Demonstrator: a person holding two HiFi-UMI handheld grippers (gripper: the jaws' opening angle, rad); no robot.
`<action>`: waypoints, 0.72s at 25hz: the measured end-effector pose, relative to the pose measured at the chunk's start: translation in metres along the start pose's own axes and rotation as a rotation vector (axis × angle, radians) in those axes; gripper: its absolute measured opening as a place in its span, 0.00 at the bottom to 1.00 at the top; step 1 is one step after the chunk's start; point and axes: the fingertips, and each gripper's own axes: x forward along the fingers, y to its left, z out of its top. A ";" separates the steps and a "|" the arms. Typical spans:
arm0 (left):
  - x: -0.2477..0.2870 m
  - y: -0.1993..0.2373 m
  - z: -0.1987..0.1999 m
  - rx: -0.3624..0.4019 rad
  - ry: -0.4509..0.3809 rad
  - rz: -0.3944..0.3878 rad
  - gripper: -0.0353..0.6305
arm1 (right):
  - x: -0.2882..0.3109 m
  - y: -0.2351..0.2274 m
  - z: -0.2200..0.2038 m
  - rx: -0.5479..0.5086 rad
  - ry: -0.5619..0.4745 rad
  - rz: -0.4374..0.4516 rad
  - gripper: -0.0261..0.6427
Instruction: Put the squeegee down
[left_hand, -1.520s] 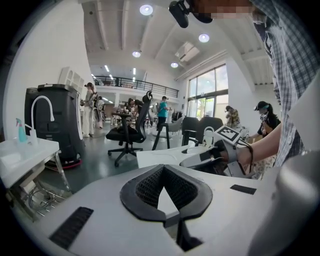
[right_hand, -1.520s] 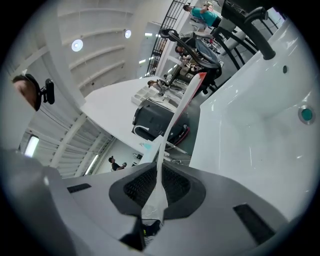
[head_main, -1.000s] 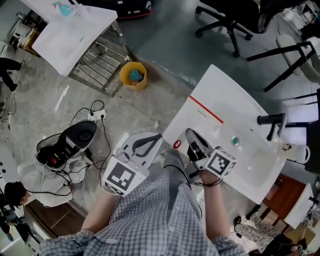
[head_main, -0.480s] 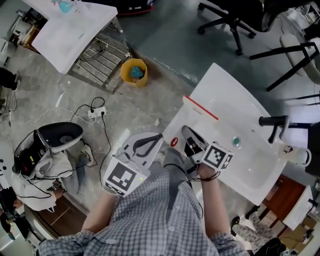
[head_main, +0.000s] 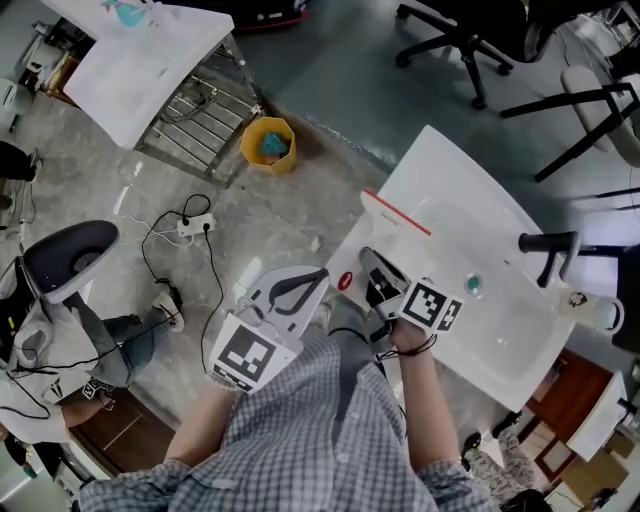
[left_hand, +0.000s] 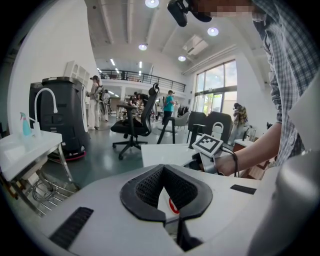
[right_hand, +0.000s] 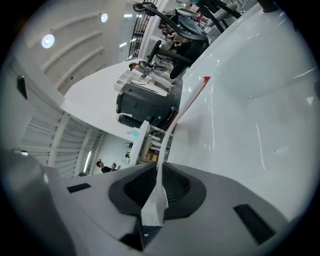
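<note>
Right gripper (right_hand: 159, 176) clamps slim white-handled, red-bladed squeegee (right_hand: 170, 135) over glossy white basin counter (right_hand: 250, 115). Left gripper (left_hand: 161, 170) closed, empty, beside counter. Risk: blade sits at counter's edge, so release may tip squeegee off.

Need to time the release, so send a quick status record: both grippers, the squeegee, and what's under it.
right gripper: shut on the white handle of the squeegee
squeegee: runs out from the jaws; its red blade end is at the basin's surface and seems to touch it
white basin: under the right gripper, with the black faucet to the right
left gripper: shut, holds nothing, beside the basin's edge
task state: squeegee not yet released
</note>
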 end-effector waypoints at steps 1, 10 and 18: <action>0.000 -0.001 -0.001 -0.001 0.003 -0.002 0.06 | 0.001 0.000 0.000 -0.006 0.002 -0.005 0.09; 0.005 -0.007 -0.001 -0.008 0.007 -0.016 0.06 | -0.001 -0.003 0.003 -0.112 0.027 -0.100 0.09; 0.006 -0.008 0.000 -0.010 0.004 -0.026 0.06 | -0.002 -0.002 0.005 -0.220 0.046 -0.168 0.09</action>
